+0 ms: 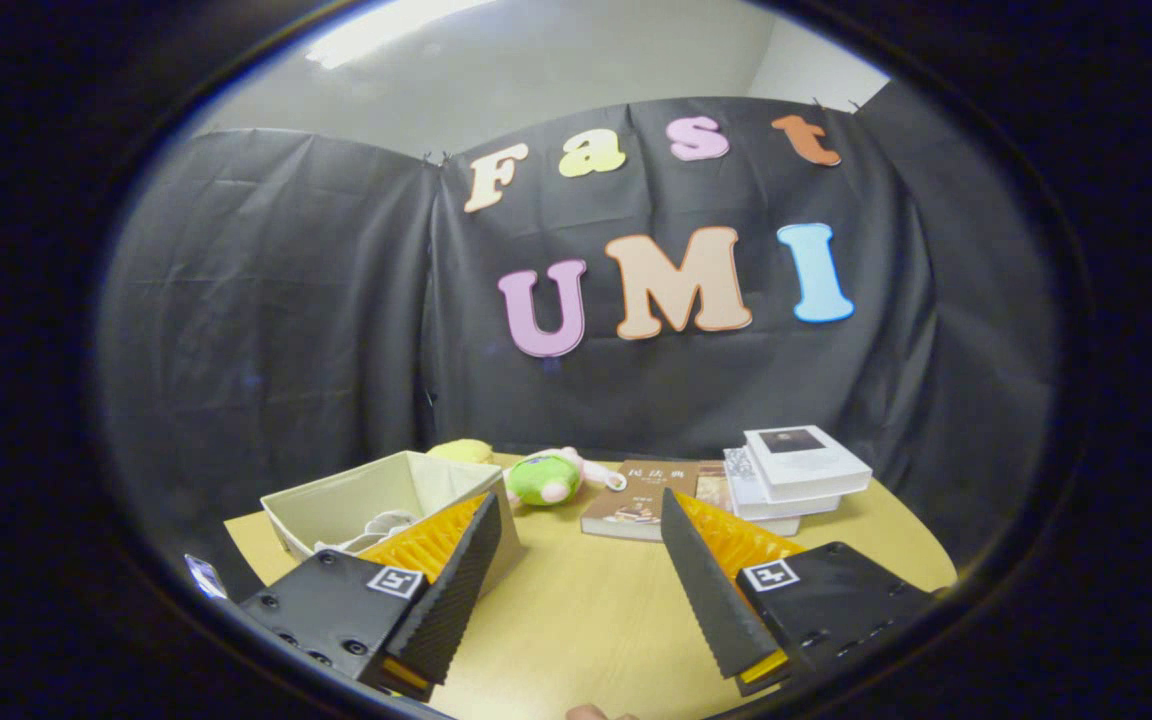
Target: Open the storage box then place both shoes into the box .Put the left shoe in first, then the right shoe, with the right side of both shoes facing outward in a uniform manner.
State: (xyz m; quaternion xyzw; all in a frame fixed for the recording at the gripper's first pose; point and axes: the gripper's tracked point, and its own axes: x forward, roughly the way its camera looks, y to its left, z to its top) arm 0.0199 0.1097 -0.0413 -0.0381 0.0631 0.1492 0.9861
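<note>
Mount: on the gripper [576, 560], above its fingers
Facing: forward across the table [586, 620]
Range: low, near tabletop

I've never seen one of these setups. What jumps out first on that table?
The gripper held open over the bare yellow table, nothing between its fingers. Beside its left finger sits an open beige storage box with something pale inside. Beyond the fingers lie a green plush toy, a brown book lying flat and a stack of white books.
</note>
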